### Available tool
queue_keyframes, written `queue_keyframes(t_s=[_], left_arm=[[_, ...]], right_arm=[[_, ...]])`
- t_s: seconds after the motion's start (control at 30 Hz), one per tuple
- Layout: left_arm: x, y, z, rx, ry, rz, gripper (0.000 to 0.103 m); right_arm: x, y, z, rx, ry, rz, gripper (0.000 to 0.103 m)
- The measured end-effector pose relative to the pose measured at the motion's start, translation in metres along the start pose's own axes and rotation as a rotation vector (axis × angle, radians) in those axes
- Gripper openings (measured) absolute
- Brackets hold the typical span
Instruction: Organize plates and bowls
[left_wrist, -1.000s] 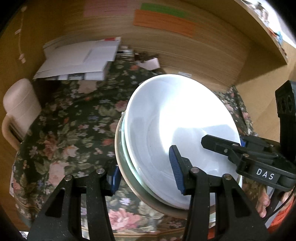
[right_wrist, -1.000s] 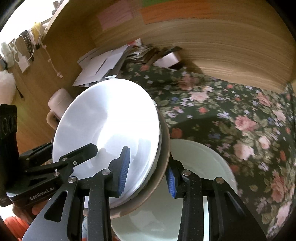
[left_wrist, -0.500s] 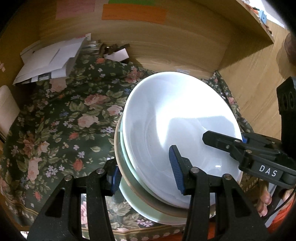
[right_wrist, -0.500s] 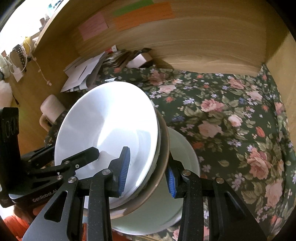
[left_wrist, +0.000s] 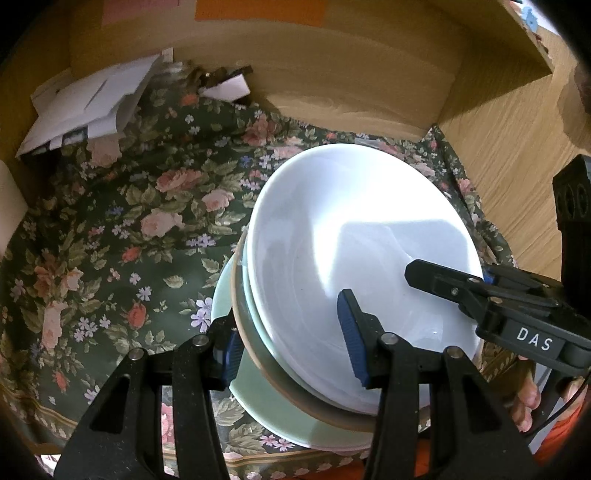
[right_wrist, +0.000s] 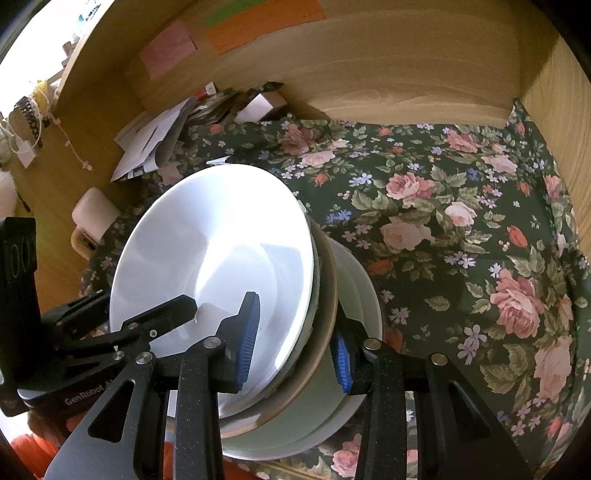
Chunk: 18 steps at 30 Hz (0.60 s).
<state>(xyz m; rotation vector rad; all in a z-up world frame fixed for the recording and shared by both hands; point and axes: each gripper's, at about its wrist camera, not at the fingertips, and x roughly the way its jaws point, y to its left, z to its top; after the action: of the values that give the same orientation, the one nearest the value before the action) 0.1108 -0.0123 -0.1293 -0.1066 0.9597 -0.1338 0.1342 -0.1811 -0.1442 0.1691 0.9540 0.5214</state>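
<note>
Wooden walls hem the floral tabletop (right_wrist: 461, 229), bare rightward. Both hand-held grippers, left (left_wrist: 291, 339) and right (right_wrist: 295, 343), clamp the tilted stack (left_wrist: 351, 258) above a green plate (left_wrist: 273, 410).

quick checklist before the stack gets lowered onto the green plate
1. Left tool clamped across the stack's rim: ok.
2. Right tool clamped on the opposite rim: ok.
3. White bowl seated in the dishes under it: ok, though the stack is tilted.
4. Green plate lies below the stack on the floral cloth: ok.
5. Stack centred over the green plate: cannot tell.
6. Papers at the back, apart from the landing spot: ok.
</note>
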Motion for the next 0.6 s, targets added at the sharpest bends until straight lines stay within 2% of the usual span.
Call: queue_keyframes(t_s=[0.23,0.3,0.37,0.6], left_arm=[[-0.005,-0.001,-0.001,0.041,-0.048,0.024,0.047],[-0.009,-0.001,-0.001,0.048,-0.076,0.045,0.049],[-0.014,0.001,0.001,0.039,-0.093,0.045,0.055],[-0.048,0.000,0.007,0.042,-0.211,0.057,0.056]], right_arm=[[0.001,-0.002,-0.005,-0.027,-0.003,0.007,0.035],[-0.003,0.000,-0.006,-0.041,-0.027,-0.012,0.036],[-0.009,0.003,-0.006,-0.060,-0.050,-0.039,0.040],[-0.043,0.014,-0.001,-0.104,-0.171,-0.091,0.043]])
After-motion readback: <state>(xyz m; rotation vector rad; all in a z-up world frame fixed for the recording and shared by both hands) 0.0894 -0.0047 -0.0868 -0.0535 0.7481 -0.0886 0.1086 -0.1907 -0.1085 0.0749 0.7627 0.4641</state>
